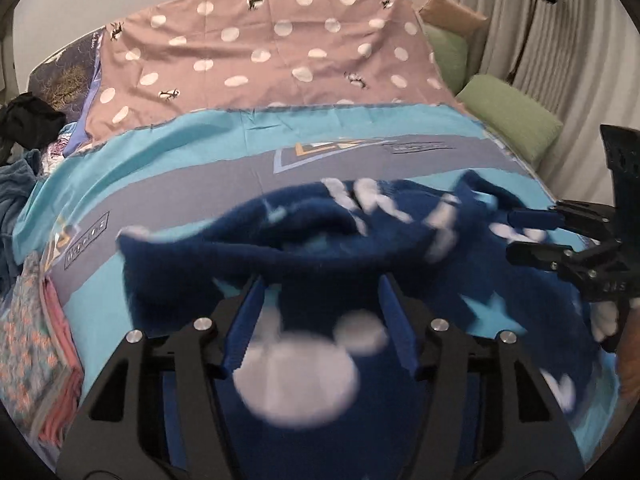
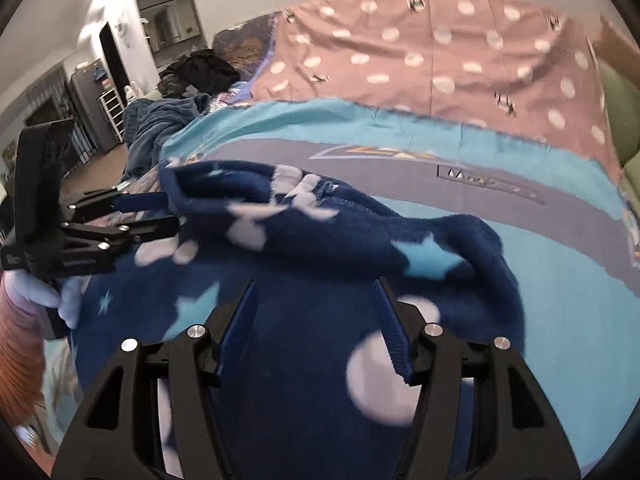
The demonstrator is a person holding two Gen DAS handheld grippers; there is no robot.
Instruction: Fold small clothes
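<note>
The fingers (image 1: 244, 320) of my left gripper (image 1: 320, 280) stand spread wide, gripping nothing. The navy fleece garment (image 1: 200, 248) runs between and beneath them. It is blurred, so I cannot tell whether the pads touch it.

At the far left edge of the bed, a folded stack (image 1: 36, 340) of thin patterned pieces sits flat and square-cornered.

The garment is in the middle, on the turquoise and grey sheet (image 1: 180, 152), bunched into a thick ridge with one rounded lobe sticking out on its left. It looks like plush, fuzzy fleece with white blobs and pale blue stars, bulky and soft-edged, and I judge it will not hold a sharp crease. Behind it lies a smooth pink dotted cloth (image 1: 280, 52).

On the right, my right gripper (image 2: 316, 284) is just as wide open, with fabric under its blue ribbed pads (image 2: 390, 328) and no pinch on it.

My worry is that with neither side holding, the thick pile will spring back and the ridge will slump unevenly, leaving a lopsided fold. Closing blind into this heap could also catch two layers, or the slippery sheet below, and drag everything askew. The green pillows (image 1: 516, 116) at the far right are well clear.
</note>
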